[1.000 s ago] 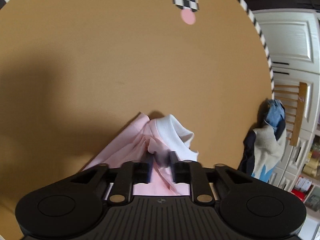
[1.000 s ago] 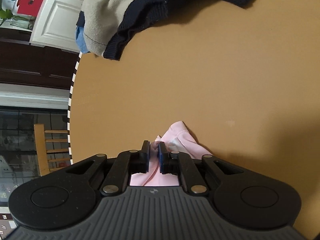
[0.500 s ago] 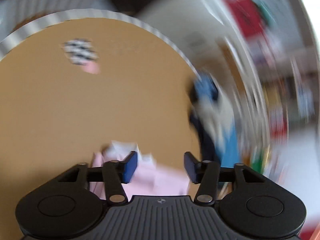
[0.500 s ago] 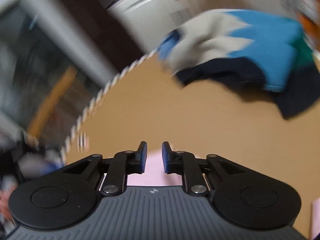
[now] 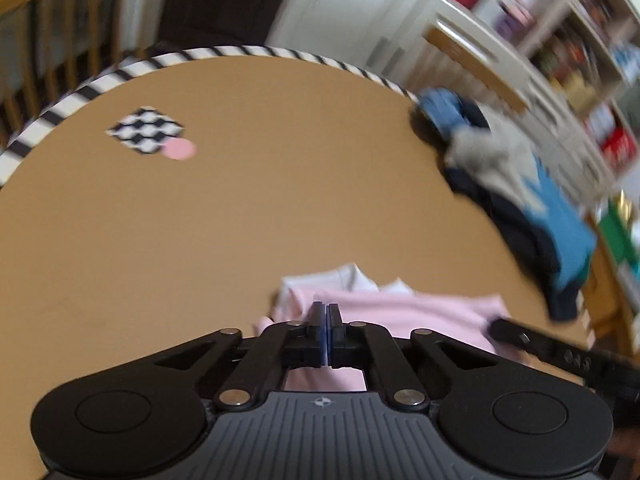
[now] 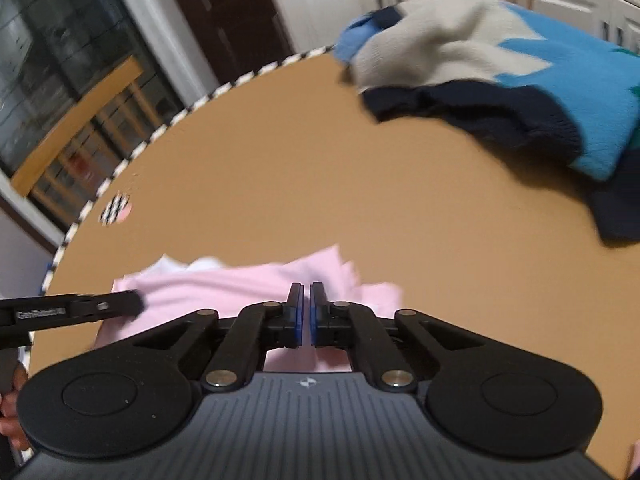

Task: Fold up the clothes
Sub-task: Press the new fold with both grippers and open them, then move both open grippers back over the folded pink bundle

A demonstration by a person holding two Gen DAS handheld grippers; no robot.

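Left gripper (image 5: 327, 312) closing, pads almost together, nothing between. Right gripper (image 6: 303, 300) closing, slim gap, empty. Pink shirt (image 5: 420, 312) flat on table (image 5: 240, 220) beneath both. Sweater (image 6: 520, 80) far right. Finger lettering blurred, unreadable.

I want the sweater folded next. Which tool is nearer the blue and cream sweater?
Right. The right tool has the sweater ahead; the left tool sits farther along the pink garment.
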